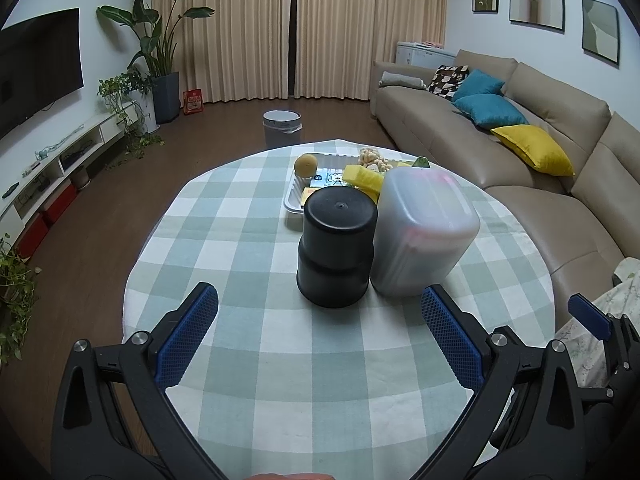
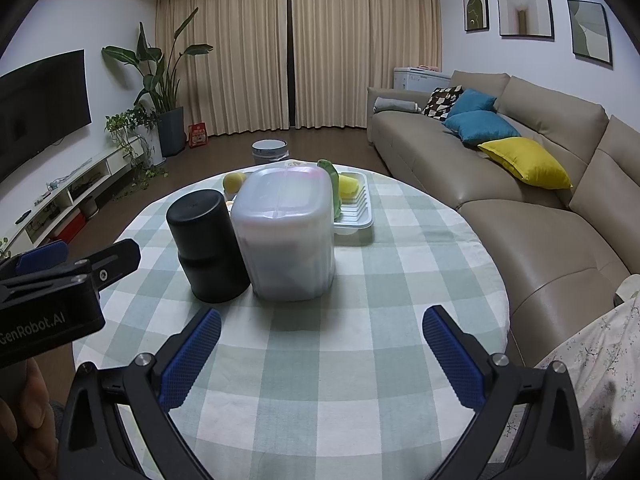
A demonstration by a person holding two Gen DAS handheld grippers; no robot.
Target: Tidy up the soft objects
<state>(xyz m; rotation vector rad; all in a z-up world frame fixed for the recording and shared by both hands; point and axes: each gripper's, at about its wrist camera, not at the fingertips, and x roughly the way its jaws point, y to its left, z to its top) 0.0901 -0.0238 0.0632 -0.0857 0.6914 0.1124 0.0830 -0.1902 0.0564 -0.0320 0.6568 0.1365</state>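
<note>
Left wrist view: left tongs [image 1: 320, 322] wide open, empty, above the checked bench [image 1: 248, 364]. Black canister [image 1: 337, 247] at 12 o'clock, frosted bin [image 1: 424, 232] touching it at 1. Beyond, tray [image 1: 294, 196] of soft objects [image 1: 362, 178].

Right wrist view: right tongs [image 2: 322, 340] likewise spread, empty; bin [image 2: 286, 236] dead ahead hides most of the tray, though its right end looks bare.

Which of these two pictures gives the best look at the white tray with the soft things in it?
The left wrist view: the white tray shows its left rim and a yellow ball, a yellow sponge and a fluffy toy inside. In the right wrist view, the frosted container and black canister hide most of it; only the tray's right end shows.
</note>
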